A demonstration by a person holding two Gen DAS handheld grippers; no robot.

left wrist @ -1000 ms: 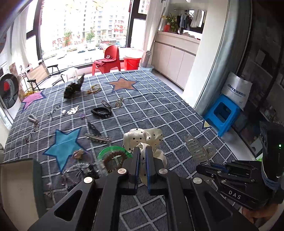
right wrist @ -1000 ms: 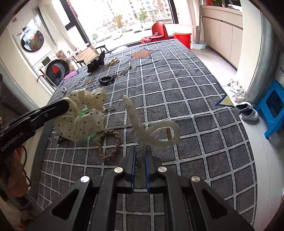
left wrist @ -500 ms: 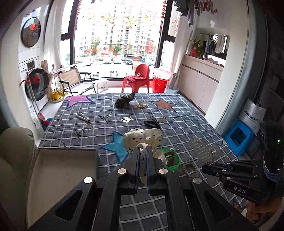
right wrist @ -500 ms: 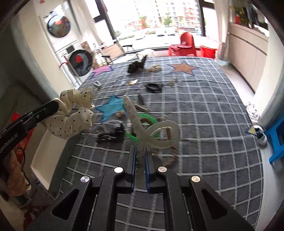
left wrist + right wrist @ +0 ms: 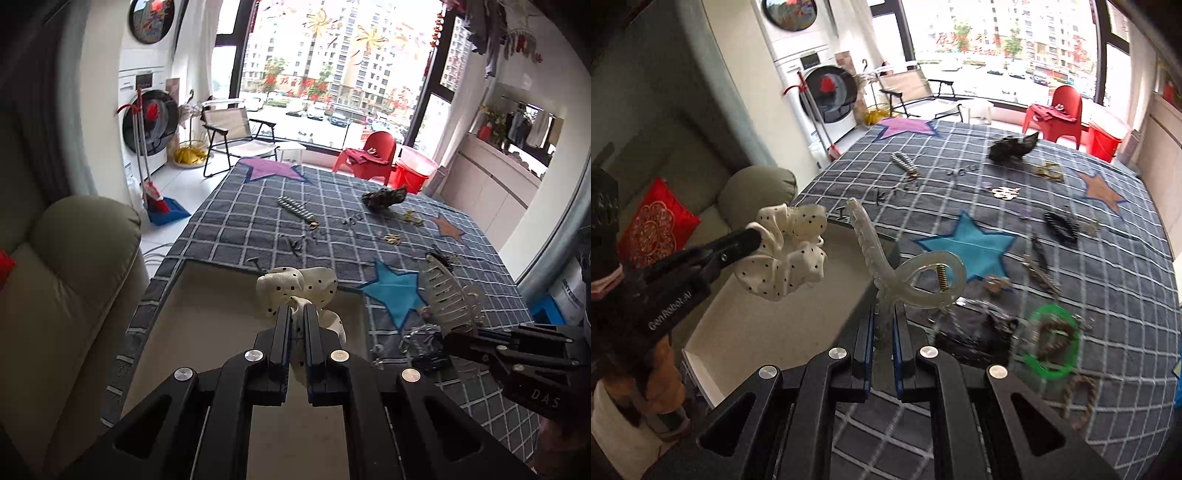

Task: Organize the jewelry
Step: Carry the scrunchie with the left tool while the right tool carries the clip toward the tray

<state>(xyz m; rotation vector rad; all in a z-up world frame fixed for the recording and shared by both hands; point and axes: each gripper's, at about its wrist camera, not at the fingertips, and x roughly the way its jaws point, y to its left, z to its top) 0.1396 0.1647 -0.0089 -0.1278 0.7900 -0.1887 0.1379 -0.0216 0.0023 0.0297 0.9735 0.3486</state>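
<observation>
My left gripper [image 5: 294, 312] is shut on a white scrunchie with black dots [image 5: 295, 286], held in the air over a shallow beige box [image 5: 207, 317]. From the right wrist view the same scrunchie [image 5: 786, 251] hangs at the left gripper's [image 5: 759, 236] tip above the box [image 5: 768, 325]. My right gripper [image 5: 884, 314] is shut on a clear plastic claw hair clip [image 5: 912, 277], raised near the box's right edge. In the left wrist view that clip [image 5: 448, 299] sticks up from the right gripper [image 5: 452, 338].
A grey checked cloth with stars [image 5: 1071, 206] carries scattered pieces: a green ring [image 5: 1051, 341], a black comb clip [image 5: 1060, 227], a black bow [image 5: 1012, 147], a braided band [image 5: 1078, 400]. A beige sofa [image 5: 62, 288] with a red cushion [image 5: 653, 225] stands at the left.
Both grippers have swung left across the cloth, each keeping its hold. The beige box has come from the left edge to right under the scrunchie.
</observation>
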